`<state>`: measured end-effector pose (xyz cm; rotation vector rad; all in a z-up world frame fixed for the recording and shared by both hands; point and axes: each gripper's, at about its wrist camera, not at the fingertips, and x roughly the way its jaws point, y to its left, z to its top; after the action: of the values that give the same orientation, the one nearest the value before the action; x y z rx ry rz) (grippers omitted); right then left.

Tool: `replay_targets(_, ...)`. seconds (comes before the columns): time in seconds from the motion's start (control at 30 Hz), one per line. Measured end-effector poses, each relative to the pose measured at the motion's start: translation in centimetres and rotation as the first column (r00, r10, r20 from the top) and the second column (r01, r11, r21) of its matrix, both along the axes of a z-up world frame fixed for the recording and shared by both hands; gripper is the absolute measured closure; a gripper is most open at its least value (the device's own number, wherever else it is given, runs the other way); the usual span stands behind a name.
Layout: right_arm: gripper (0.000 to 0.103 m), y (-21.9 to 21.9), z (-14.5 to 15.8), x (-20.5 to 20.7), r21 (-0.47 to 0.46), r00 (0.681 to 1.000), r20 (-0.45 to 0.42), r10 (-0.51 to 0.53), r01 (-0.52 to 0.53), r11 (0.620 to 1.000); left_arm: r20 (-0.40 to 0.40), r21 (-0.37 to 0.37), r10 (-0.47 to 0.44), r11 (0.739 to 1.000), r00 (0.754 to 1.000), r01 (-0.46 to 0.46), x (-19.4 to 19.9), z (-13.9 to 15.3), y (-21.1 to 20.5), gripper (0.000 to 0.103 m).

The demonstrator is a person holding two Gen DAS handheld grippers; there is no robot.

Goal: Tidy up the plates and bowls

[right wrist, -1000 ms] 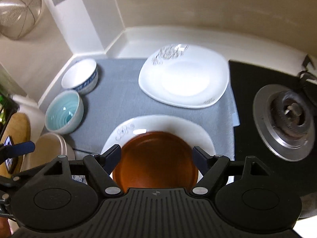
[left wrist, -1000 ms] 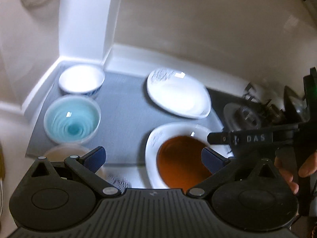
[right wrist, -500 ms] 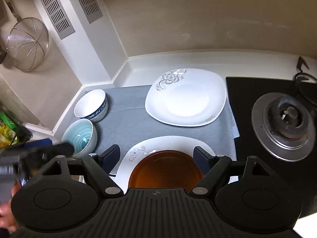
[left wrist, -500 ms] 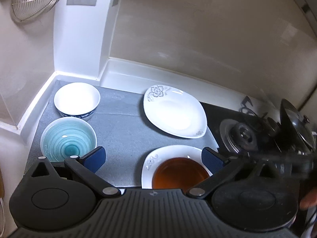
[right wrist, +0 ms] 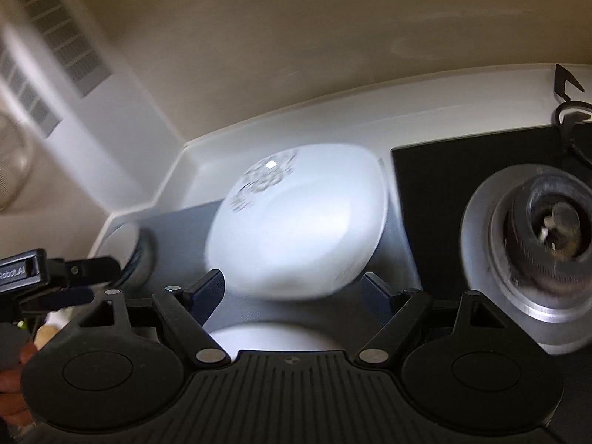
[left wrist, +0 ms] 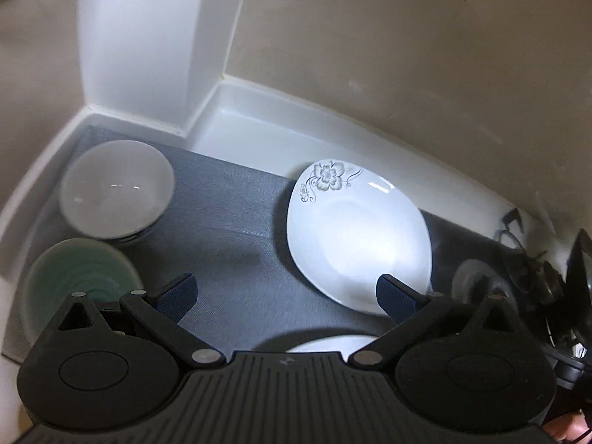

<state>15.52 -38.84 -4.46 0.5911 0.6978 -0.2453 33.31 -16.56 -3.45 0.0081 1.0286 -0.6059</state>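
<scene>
Glazed flowered plate [left wrist: 355, 236] beside the stove burner [right wrist: 536, 236] — stiff, slick, breakable; best pinched at its rim. Left gripper [left wrist: 286, 294] and right gripper [right wrist: 294, 292] fingers spread, empty.

The left tongs [left wrist: 286, 292] are matte black plastic: a ribbed central housing, two round discs with shallow circular insets, triangular cut-outs above them, angled link arms pinned with silver rivets, and dark blue textured finger pads [left wrist: 177, 296]. The right tongs [right wrist: 292, 290] are built alike, with the same silver rivets and blue pads [right wrist: 207, 292]. In the right wrist view the left tongs' side carries white lettering reading "Robot.AI".
</scene>
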Motion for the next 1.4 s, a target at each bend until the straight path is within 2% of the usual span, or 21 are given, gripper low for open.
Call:
replay_targets(0.23, 0.02, -4.0, -3.2, 3.6, 0.005, 1.0, 0.006, -0.022, 0.022, 1.0, -0.036, 0.11, -0.015, 0.994, 0.999, 0.019, 3.7, -3.8, -5.3, 0.0)
replay_targets(0.6, 0.018, -6.6, -5.6, 7.7, 0.005, 1.0, 0.0, 0.026, -0.026, 1.0, -0.103, 0.187, 0.009, 0.982, 0.995, 0.01, 7.4, -8.1, -9.1, 0.0)
replay_targets(0.73, 0.017, -6.3, -5.5, 8.8, -0.048, 0.998, 0.0, 0.062, -0.062, 0.997, -0.115, 0.206, 0.009, 0.978, 0.993, 0.015, 7.8, -8.9, -9.2, 0.0)
replay_targets(0.87, 0.017, -6.2, -5.7, 10.1, -0.043, 0.989, 0.006, 0.146, -0.145, 0.988, -0.109, 0.208, 0.021, 0.978, 0.994, 0.003, 8.4, -9.0, -8.7, 0.0)
replay_targets(0.93, 0.018, -6.5, -6.0, 10.6, -0.023, 0.987, 0.015, 0.158, -0.158, 0.987, -0.11, 0.202, 0.025, 0.979, 0.994, -0.002, 8.9, -9.1, -8.7, 0.0)
replay_targets(1.07, 0.02, -7.4, -7.6, 11.3, 0.086, 0.988, -0.009, 0.151, -0.15, 0.985, -0.12, 0.183, 0.017, 0.983, 0.993, 0.005, 9.4, -9.5, -8.9, 0.0)
replay_targets(1.23, 0.02, -7.2, -8.0, 11.2, 0.092, 0.989, 0.011, 0.149, -0.149, 0.984, -0.115, 0.19, 0.02, 0.982, 0.993, 0.002, 9.8, -10.2, -9.2, 0.001)
replay_targets(1.27, 0.021, -7.3, -8.0, 11.2, 0.098, 0.99, 0.018, 0.142, -0.143, 0.985, -0.111, 0.191, 0.015, 0.982, 0.994, 0.007, 9.8, -10.1, -9.3, 0.005)
replay_targets(1.3, 0.027, -7.3, -8.1, 11.2, 0.098, 0.991, 0.021, 0.134, -0.135, 0.986, -0.104, 0.192, 0.007, 0.981, 0.995, 0.013, 9.7, -10.0, -9.5, 0.009)
replay_targets(1.33, 0.038, -7.3, -8.1, 11.1, 0.086, 0.993, 0.02, 0.119, -0.12, 0.989, -0.088, 0.2, -0.002, 0.98, 0.996, 0.02, 9.6, -9.7, -9.7, 0.025)
replay_targets(1.37, 0.045, -7.2, -8.1, 11.1, 0.066, 0.995, 0.011, 0.102, -0.102, 0.993, -0.078, 0.202, -0.017, 0.979, 0.997, 0.033, 9.5, -9.5, -9.8, 0.047)
replay_targets(1.4, 0.061, -7.2, -8.2, 11.1, 0.039, 0.996, -0.003, 0.087, -0.087, 0.995, -0.082, 0.2, -0.03, 0.979, 0.996, 0.046, 9.4, -9.3, -9.9, 0.05)
